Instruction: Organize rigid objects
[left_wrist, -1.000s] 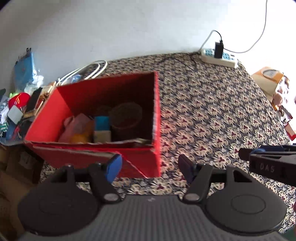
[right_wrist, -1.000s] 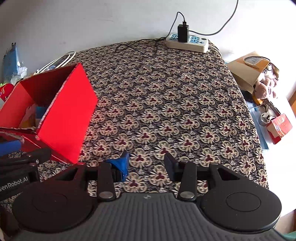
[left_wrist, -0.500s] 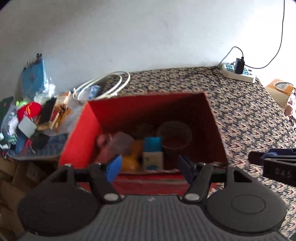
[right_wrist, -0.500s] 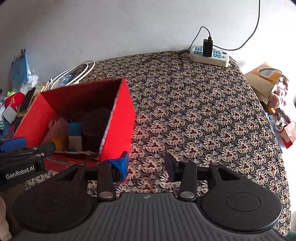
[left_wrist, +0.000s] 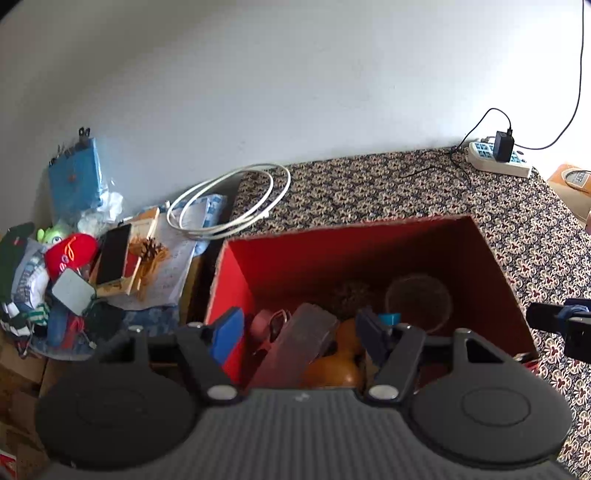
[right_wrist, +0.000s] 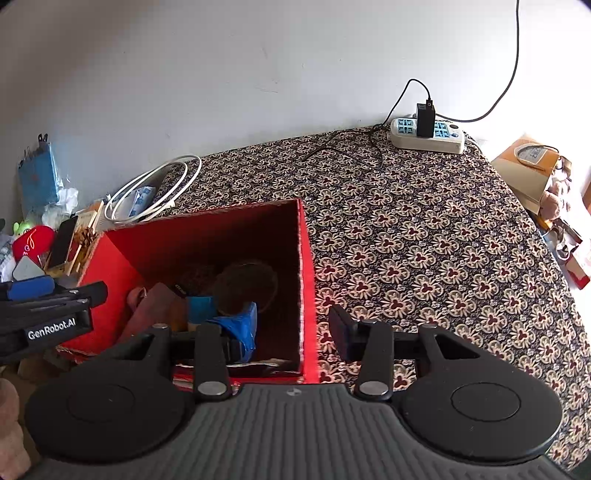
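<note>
An open red cardboard box (left_wrist: 369, 243) (right_wrist: 125, 254) stands on the patterned table. Inside lie a dark round cup (left_wrist: 419, 301) (right_wrist: 245, 282), a blue-topped block (right_wrist: 201, 306), a pinkish flat case (left_wrist: 295, 343), an orange object (left_wrist: 340, 363) and a pink item (left_wrist: 266, 325). My left gripper (left_wrist: 299, 328) is open and empty, its jaws over the box's near-left part. My right gripper (right_wrist: 293, 323) is open and empty, its jaws straddling the box's right wall. Each gripper's tip shows in the other's view.
A white power strip (right_wrist: 426, 136) with a black charger lies at the table's far edge. A coiled white cable (left_wrist: 229, 203) lies at the far left corner. Clutter, with a phone (left_wrist: 112, 254) and a red cap (left_wrist: 70, 251), sits left of the table. Bags (right_wrist: 528, 170) stand to the right.
Both grippers have moved left and forward towards the box. The left one went from in front of the box to over its opening; the right one now straddles the box's right wall.
</note>
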